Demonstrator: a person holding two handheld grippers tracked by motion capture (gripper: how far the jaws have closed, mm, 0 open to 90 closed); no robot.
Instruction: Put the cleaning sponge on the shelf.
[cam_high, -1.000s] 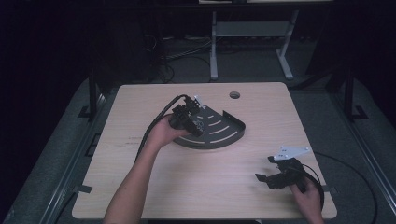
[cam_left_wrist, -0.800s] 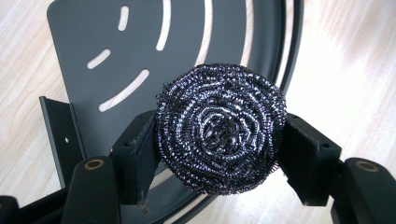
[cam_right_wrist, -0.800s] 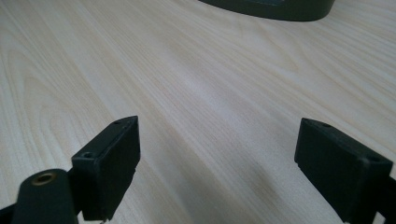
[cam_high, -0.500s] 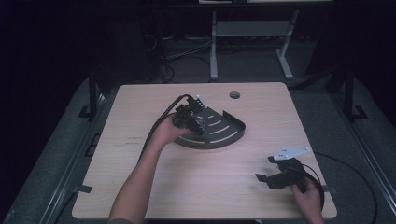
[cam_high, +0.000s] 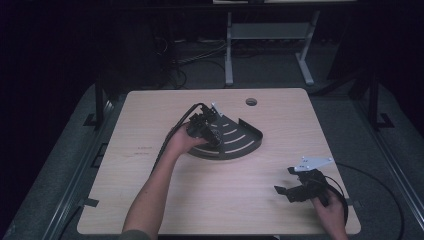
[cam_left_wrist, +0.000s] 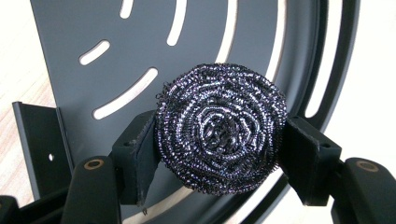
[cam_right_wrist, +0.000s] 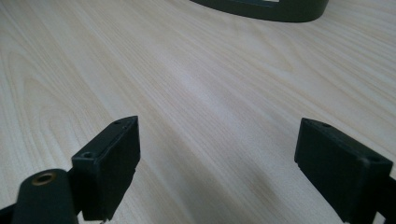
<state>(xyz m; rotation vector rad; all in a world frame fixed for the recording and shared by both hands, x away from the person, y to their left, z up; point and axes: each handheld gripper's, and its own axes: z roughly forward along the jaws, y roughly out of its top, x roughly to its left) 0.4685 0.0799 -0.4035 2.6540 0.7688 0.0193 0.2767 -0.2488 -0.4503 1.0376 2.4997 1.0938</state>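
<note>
A round steel-wool scouring pad (cam_left_wrist: 220, 128) is pinched between the two black jaws of my left gripper (cam_left_wrist: 219, 154), which is shut on it. Behind the pad lies a dark grey fan-shaped slotted tray (cam_left_wrist: 196, 42). In the high view the left gripper (cam_high: 209, 131) hovers over the left part of that tray (cam_high: 246, 142) in the middle of the wooden table. My right gripper (cam_high: 286, 189) rests low near the table's front right corner, jaws wide apart with nothing between them; in its own view the right gripper (cam_right_wrist: 217, 163) looks across bare wood toward the tray's rim (cam_right_wrist: 266, 8).
The light wooden table (cam_high: 150, 190) has a round cable hole (cam_high: 251, 102) near its far edge. Cables trail from both grippers. A white metal stand (cam_high: 265, 35) stands on the dark floor behind the table.
My left hand has sunk a little toward the tray with the scouring pad still gripped. The right hand has stayed put.
</note>
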